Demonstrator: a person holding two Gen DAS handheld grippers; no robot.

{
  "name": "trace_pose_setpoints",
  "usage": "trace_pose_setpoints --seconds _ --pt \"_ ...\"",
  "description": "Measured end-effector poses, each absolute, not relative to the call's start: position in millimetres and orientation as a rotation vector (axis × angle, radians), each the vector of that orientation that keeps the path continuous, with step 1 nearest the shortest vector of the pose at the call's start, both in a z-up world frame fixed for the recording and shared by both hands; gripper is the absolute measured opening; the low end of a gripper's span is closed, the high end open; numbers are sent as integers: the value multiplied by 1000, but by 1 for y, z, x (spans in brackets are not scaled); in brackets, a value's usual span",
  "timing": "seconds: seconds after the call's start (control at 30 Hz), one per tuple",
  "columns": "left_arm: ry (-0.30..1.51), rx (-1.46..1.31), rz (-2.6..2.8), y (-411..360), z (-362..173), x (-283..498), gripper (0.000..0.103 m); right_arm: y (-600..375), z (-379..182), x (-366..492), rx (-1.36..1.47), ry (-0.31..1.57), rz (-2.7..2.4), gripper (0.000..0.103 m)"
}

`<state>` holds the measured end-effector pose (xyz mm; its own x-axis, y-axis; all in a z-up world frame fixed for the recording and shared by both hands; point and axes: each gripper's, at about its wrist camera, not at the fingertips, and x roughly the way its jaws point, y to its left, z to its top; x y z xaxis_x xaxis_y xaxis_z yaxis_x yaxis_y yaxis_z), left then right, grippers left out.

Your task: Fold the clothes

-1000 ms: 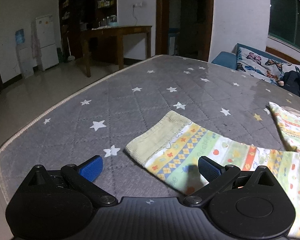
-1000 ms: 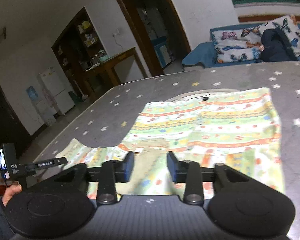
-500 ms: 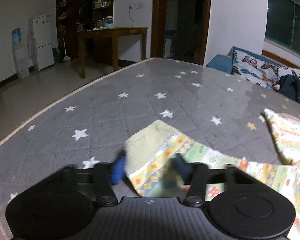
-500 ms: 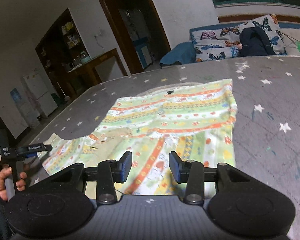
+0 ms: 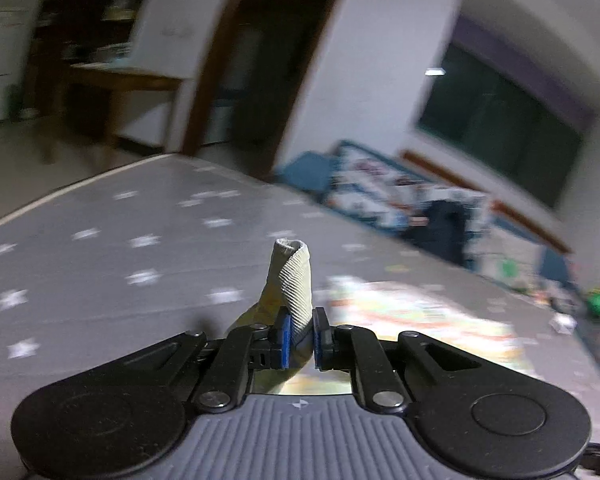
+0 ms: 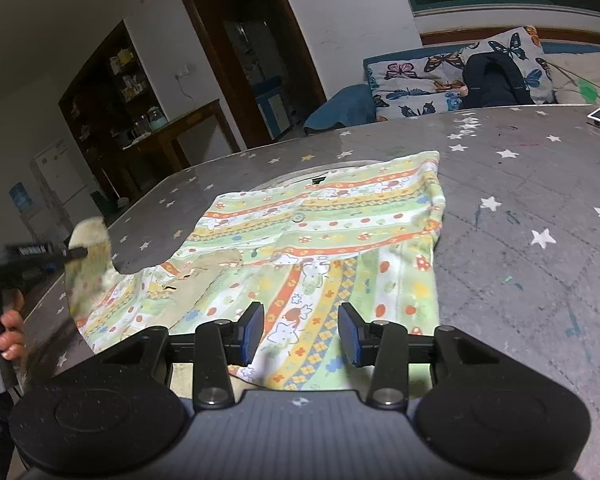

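left wrist: left gripper (image 5: 300,334) pinches ribbed cuff (image 5: 296,280) upright.

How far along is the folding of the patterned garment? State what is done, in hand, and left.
Done: garment lies spread on the star mattress. In hand: left gripper pinches the ribbed cuff, lifted off the mattress. Left: all folds; right gripper hovers open.

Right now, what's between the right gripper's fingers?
In the right wrist view, the right gripper is open over the patterned shirt; only its printed fabric shows in the gap, nothing clamped.
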<state>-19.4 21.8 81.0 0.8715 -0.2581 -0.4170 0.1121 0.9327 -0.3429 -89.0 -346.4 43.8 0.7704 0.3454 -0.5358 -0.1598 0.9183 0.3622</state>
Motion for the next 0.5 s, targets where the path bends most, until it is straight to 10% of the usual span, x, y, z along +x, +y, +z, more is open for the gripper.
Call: trace_pose_setpoints --seconds 0.4,0.5 --pt "457 -378 -687 -74 113 -28 12 -364 44 -96 340 613 240 41" --pt "482 -375 -781 -90 111 -34 28 -367 43 -98 342 611 227 41"
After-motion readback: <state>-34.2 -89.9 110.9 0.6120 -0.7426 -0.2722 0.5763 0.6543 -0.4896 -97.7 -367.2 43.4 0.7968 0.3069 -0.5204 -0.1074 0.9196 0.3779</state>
